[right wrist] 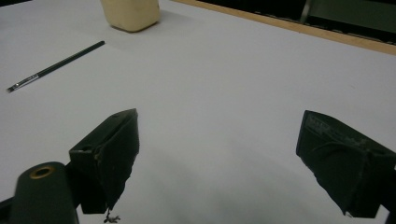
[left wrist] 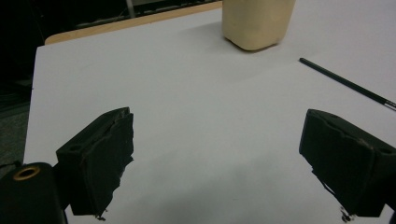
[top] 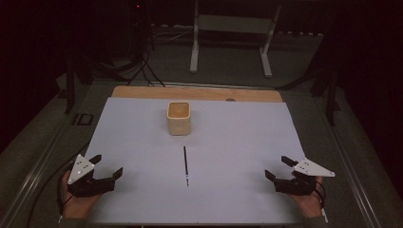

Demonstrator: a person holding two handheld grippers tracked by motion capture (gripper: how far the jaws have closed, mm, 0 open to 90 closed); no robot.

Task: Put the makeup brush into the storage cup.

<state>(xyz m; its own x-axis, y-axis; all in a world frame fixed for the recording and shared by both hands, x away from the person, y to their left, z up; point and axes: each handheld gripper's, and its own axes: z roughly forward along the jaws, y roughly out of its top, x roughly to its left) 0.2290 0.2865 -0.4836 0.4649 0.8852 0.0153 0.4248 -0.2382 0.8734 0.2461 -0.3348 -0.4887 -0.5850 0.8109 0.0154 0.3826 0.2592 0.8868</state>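
The left claw point(top: 107, 167) rests low over the near left corner of the desk point(top: 237, 142), its jaws spread wide with nothing between them. The right claw point(top: 277, 167) sits at the near right corner in the same way, jaws parted and empty, a hand point(top: 309, 202) behind it. Both claws point inward toward the middle of the white sheet that covers the desk.

Between the two claws, well apart from each, lies a thin black brush point(top: 185, 165). It lies flat on the sheet, its length running away from the person, with its tip end nearer the person. From the left claw it lies ahead and off to the right; in the left gripper view it crosses the upper right corner point(left wrist: 348, 84). From the right claw it lies ahead and to the left, as the right gripper view shows point(right wrist: 56, 66).

Beyond the far end of the brush, near it but not touching, stands a cream-coloured cup point(top: 179, 118), upright and open at the top. It is farther from both claws than the brush.
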